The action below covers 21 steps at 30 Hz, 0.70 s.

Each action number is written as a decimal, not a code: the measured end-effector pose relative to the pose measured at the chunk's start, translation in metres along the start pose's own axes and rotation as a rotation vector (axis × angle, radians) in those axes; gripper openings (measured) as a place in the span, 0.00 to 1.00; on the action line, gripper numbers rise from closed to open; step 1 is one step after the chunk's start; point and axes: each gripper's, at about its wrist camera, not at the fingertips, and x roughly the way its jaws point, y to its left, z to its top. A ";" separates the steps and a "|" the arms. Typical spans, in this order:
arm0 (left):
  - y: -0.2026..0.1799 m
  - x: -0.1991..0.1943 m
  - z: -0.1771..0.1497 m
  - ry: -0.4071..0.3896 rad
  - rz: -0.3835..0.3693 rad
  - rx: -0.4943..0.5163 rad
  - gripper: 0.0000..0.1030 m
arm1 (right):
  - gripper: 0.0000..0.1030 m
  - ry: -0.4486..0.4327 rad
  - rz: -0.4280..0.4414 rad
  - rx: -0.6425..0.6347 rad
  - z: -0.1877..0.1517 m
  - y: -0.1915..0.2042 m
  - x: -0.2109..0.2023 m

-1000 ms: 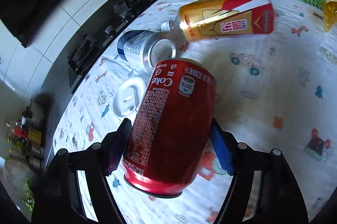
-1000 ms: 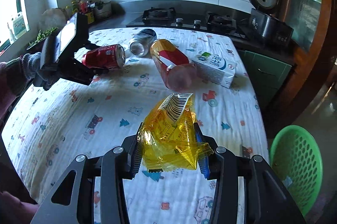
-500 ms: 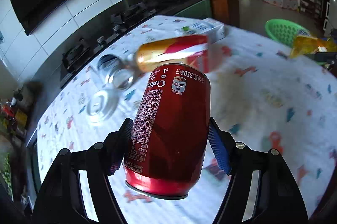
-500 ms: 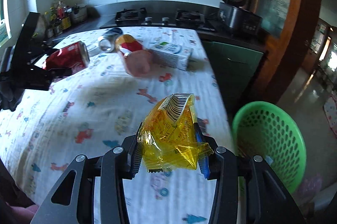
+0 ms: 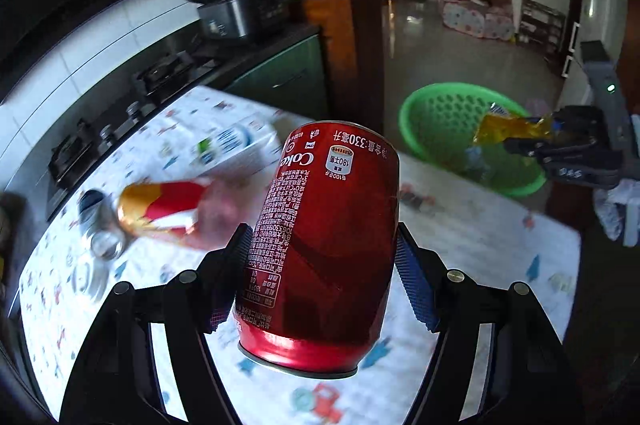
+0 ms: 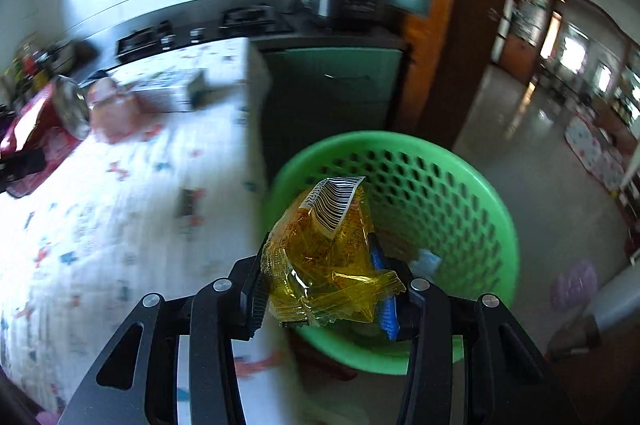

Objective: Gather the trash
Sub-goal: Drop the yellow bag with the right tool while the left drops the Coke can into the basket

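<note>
Right claw (image 6: 326,289) pinches wrapper (image 6: 326,257) above basket (image 6: 496,225) rim (left claw (image 5: 320,281) clamps can (image 5: 324,237)).

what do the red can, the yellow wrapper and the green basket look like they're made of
Red can: most likely thin aluminium with a glossy printed coat; its bare silvery bottom rim shows. Yellow wrapper: thin see-through plastic film, judging by sharp crinkles, glare and a printed barcode. Green basket: moulded plastic, by its even colour, smooth rim and regular holes in the wall.

Motion-blurred bottle (image 5: 160,213) and carton (image 5: 232,149); basket (image 6: 460,185) contents behind wrapper (image 6: 328,257).
</note>
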 end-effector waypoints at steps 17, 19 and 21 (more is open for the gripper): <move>-0.090 0.045 0.067 -0.010 -0.126 0.059 0.67 | 0.68 0.007 -0.064 0.165 -0.018 -0.084 0.022; -0.097 0.050 0.072 -0.004 -0.133 0.063 0.67 | 0.69 -0.001 -0.069 0.168 -0.020 -0.087 0.018; -0.105 0.055 0.076 0.001 -0.145 0.063 0.67 | 0.69 -0.008 -0.068 0.172 -0.021 -0.088 0.015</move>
